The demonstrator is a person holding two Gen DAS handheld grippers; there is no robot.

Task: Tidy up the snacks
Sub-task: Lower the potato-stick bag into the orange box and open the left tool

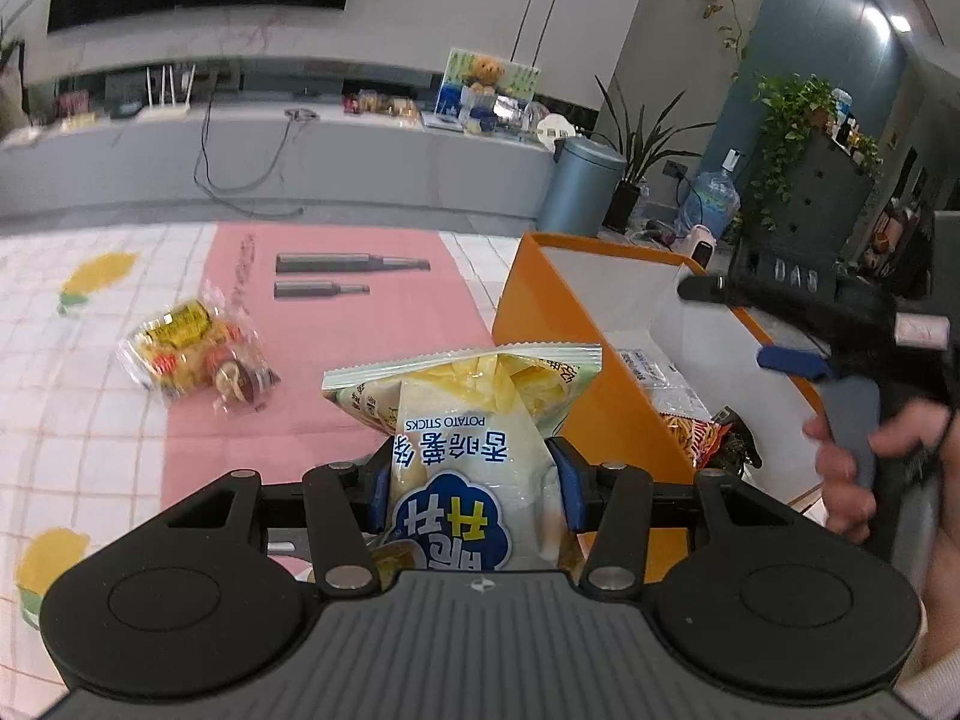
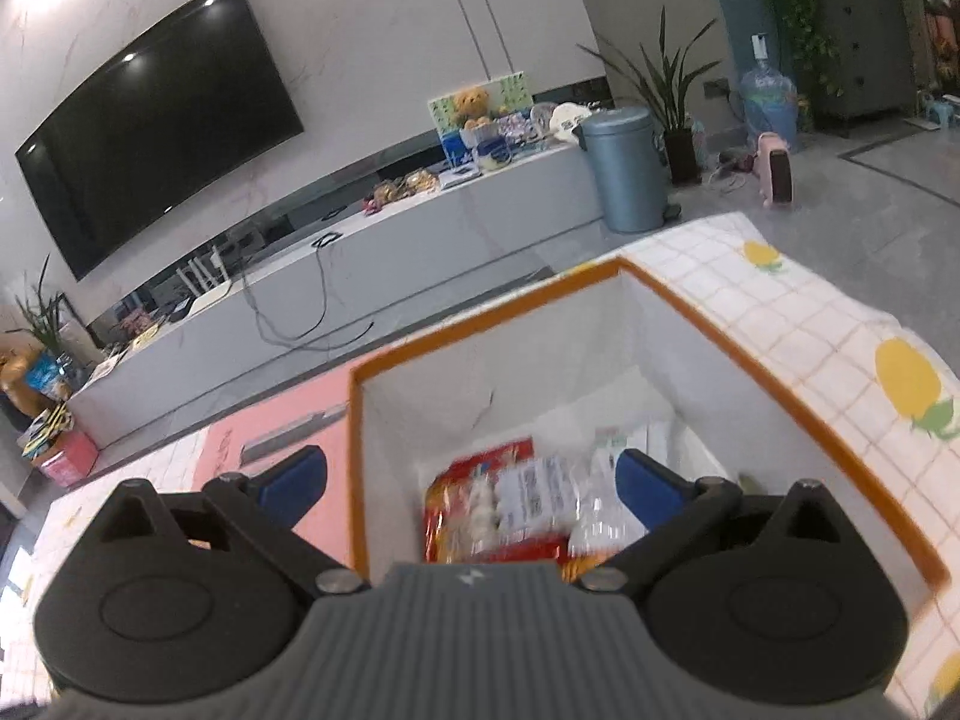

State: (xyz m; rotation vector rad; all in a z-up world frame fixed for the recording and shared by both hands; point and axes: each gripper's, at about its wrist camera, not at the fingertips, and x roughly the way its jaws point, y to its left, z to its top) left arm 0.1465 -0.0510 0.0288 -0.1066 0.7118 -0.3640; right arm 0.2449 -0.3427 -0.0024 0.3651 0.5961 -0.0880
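Observation:
My left gripper [image 1: 474, 486] is shut on a pale green potato sticks bag [image 1: 468, 420], held above the table just left of the orange box [image 1: 576, 396]. A clear yellow snack packet [image 1: 192, 354] lies on the pink mat to the left. My right gripper [image 2: 471, 480] is open and empty above the orange box [image 2: 798, 390], which has white inner walls. Inside the box lie a red snack bag [image 2: 474, 516] and a clear packet [image 2: 600, 498]. The right gripper also shows in the left wrist view [image 1: 798, 354], over the box.
The table has a checked cloth with lemon prints [image 1: 90, 276] and a pink mat [image 1: 336, 324] printed with two grey shapes. Beyond the table are a grey TV bench [image 2: 360, 276], a blue-grey bin [image 1: 579, 186] and potted plants.

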